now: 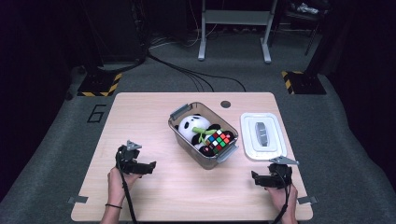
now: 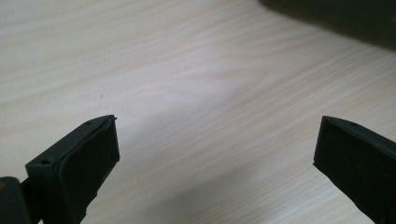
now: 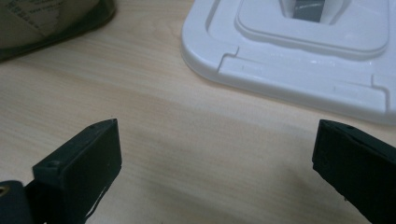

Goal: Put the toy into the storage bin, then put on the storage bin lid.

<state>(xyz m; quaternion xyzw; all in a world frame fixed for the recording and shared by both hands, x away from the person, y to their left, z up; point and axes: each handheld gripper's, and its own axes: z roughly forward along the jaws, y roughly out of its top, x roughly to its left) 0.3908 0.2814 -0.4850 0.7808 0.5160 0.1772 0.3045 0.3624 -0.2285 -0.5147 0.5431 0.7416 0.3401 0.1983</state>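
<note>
A clear plastic bin [image 1: 184, 138] with grey latches stands at the middle of the wooden table [image 1: 154, 196]. Inside it lie a panda plush [image 1: 192, 125] and a colourful puzzle cube [image 1: 219, 140]. The bin's white lid [image 1: 263, 136], with a grey handle, lies flat just right of it. My left gripper [image 1: 150, 166] rests low at the front left, open over bare wood [image 2: 217, 140]. At the front right, my right gripper [image 1: 255, 177] is open too, nothing between its jaws [image 3: 217, 140]. The right gripper view has the lid [image 3: 299, 60] just ahead and the bin's corner [image 3: 51, 23] at the upper left.
A small round grommet [image 1: 225, 104] sits near the table's far edge. Bare wood spreads between the two grippers and left of the bin. Beyond the table are floor cables [image 1: 187, 72], a desk frame [image 1: 233, 28] and hazard-striped stand bases [image 1: 99, 85].
</note>
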